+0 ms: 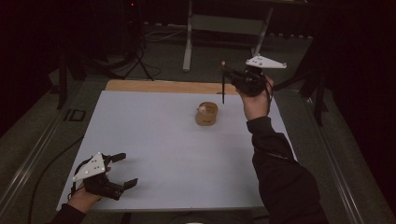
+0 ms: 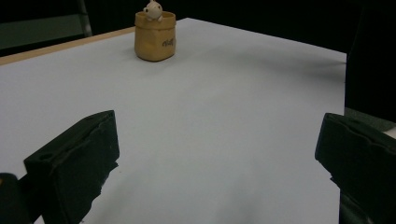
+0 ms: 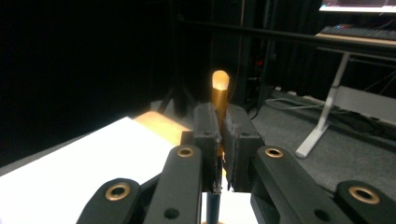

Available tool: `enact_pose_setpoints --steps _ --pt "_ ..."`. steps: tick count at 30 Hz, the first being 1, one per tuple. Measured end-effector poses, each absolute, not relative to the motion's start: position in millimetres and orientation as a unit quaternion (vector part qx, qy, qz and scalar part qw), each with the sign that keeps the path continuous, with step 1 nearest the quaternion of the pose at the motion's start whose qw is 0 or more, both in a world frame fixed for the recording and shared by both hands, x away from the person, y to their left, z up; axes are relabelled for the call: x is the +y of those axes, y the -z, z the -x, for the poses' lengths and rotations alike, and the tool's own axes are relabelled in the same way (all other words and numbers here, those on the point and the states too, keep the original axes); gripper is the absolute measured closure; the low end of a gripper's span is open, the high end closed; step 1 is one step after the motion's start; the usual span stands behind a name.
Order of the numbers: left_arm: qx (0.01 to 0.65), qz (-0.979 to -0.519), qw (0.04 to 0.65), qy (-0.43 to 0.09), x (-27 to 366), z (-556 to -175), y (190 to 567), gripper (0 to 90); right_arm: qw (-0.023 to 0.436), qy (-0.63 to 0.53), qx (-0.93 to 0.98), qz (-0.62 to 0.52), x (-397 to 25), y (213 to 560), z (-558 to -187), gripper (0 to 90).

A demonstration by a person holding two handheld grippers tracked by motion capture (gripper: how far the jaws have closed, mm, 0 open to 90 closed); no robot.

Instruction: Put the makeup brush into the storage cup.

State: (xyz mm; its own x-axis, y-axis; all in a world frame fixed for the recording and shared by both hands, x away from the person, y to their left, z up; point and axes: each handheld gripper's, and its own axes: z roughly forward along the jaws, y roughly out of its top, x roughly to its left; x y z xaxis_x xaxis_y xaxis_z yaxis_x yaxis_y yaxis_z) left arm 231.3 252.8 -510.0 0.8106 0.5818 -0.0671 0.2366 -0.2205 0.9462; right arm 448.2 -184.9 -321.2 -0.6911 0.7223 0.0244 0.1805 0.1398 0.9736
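— What sits on the white-topped desk (image 1: 154, 140)?
— A small tan paper-bag-shaped pot (image 1: 206, 114) with a pale figure in its mouth, toward the far middle.
— And the right tongs (image 1: 227, 76)?
— Raised over the far right edge, closed on a thin dark pen with a gold end (image 1: 223, 84), held upright just beside the pot.
— The left tongs (image 1: 125, 170)?
— Near the front left corner, jaws spread wide apart — nothing between them.

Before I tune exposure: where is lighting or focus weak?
High view: surroundings nearly black, the white table lit evenly. Left gripper view: the tan pot slightly soft, jaws dark. Right gripper view: the pen's gold cap glares, background black.
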Motion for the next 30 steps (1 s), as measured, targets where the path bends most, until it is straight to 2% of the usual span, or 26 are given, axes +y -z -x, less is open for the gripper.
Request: enact_pose_setpoints --steps 5,20,30 --pt "0.267 -0.766 0.565 -0.153 252.9 -231.2 509.9 0.6 0.254 -0.585 0.698 -0.325 -183.6 326.2 -453.8 84.6" --pt "0.265 -0.768 0.563 -0.151 252.0 -231.4 510.4 0.5 0.231 -0.607 0.685 -0.33 -176.3 349.1 -473.8 84.4" --pt "0.264 -0.769 0.563 -0.148 251.1 -231.0 510.5 0.5 0.236 -0.618 0.666 -0.344 -176.9 369.6 -485.6 84.2"
